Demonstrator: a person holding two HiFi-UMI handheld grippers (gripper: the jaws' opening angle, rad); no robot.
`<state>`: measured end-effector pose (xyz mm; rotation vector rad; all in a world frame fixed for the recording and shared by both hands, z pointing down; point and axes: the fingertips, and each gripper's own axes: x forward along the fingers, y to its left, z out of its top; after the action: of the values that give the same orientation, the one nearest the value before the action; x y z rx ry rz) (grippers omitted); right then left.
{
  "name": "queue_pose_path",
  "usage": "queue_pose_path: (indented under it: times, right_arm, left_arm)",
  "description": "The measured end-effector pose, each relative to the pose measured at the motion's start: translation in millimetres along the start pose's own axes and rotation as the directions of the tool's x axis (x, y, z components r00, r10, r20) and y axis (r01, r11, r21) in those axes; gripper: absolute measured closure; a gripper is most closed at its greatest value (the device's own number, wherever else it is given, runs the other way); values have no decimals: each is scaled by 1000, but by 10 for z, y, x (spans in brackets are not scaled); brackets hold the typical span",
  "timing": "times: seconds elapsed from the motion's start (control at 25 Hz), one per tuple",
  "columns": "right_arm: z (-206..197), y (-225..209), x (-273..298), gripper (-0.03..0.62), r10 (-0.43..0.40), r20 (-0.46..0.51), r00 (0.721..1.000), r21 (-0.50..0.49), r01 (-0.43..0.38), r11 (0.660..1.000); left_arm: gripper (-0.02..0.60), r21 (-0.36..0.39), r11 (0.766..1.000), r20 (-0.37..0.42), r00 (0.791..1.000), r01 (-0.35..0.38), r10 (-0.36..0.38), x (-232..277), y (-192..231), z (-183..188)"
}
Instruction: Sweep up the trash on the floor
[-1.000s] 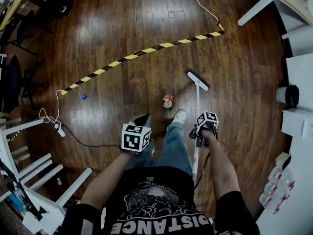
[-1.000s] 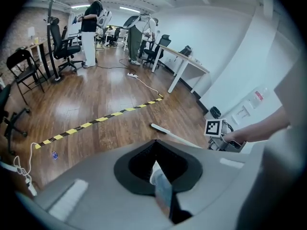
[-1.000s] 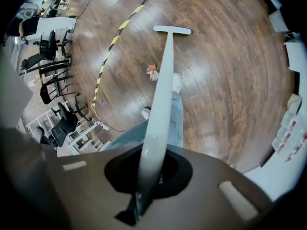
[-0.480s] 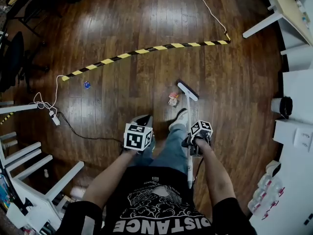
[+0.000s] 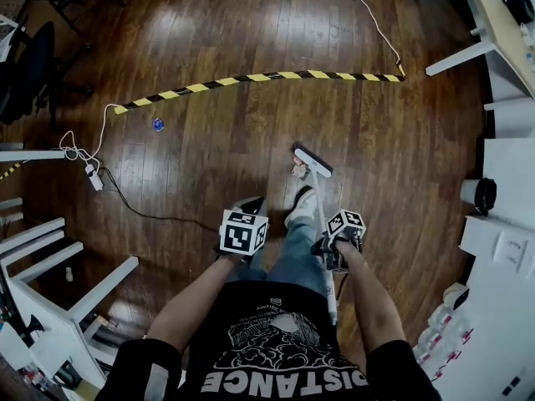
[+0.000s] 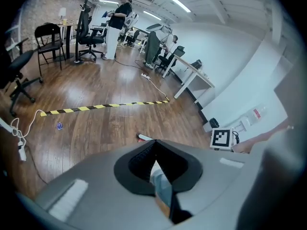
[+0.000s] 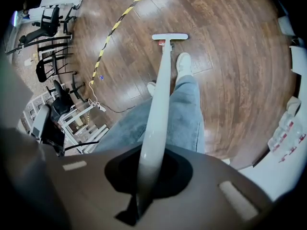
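A crumpled pinkish bit of trash (image 5: 298, 171) lies on the wood floor just ahead of the person's shoes, and the white broom's head (image 5: 311, 160) rests against its right side. The broom handle (image 5: 324, 232) runs back through my right gripper (image 5: 341, 242), which is shut on it. In the right gripper view the handle (image 7: 158, 104) leads from the jaws to the head (image 7: 170, 36), with the trash (image 7: 161, 43) beside it. A small blue scrap (image 5: 157, 124) lies farther left. My left gripper (image 5: 243, 233) hangs over the left leg, shut (image 6: 154, 145), with nothing seen in it.
A yellow-black striped strip (image 5: 259, 78) crosses the floor ahead. A power strip with cable (image 5: 94, 179) lies at left near white slatted furniture (image 5: 75, 282). White table legs (image 5: 458, 57) and a black cylinder (image 5: 482, 193) stand at right. Office chairs (image 5: 29, 65) stand at the far left.
The person has stepped forward. The broom head has slid left across the floor toward the pinkish trash and now lies against it. The left gripper has kept its place over the leg.
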<state>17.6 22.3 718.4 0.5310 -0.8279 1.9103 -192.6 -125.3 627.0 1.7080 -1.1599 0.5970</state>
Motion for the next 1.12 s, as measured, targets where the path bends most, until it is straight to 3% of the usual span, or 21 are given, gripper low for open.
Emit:
queue_pose_path:
  times: [0.24,0.4,0.56,0.76,0.92,1.12]
  right_arm:
    - [43,-89,-258,594,-82,85,993,-20,84,996]
    - [5,-321,-503,594,-225,94,970,-148,238,960]
    - [-4,-422,-687,594,-271,100,957,-280,288,916]
    - [38,-425,-792,594,-336,127,933,-450,356,819]
    - [234,-275,-839,594,-376,172,911,-589,401,702]
    - [477,196,-775,594,-372,201,906,-715,396,577]
  left_arm:
    - [577,7,1000,10,1000,13,-13,4,-131,18]
    - [577,12,1000,24,1000,11,-12,63,-281,121]
    - [576,10,1000,46,999,-8,7,131,-440,244]
    - [577,-26,997,76,994,-78,80,131,-471,320]
    - [577,-84,984,119,979,-157,166,44,-316,339]
    - [577,-139,955,148,948,-261,280,-195,-32,326]
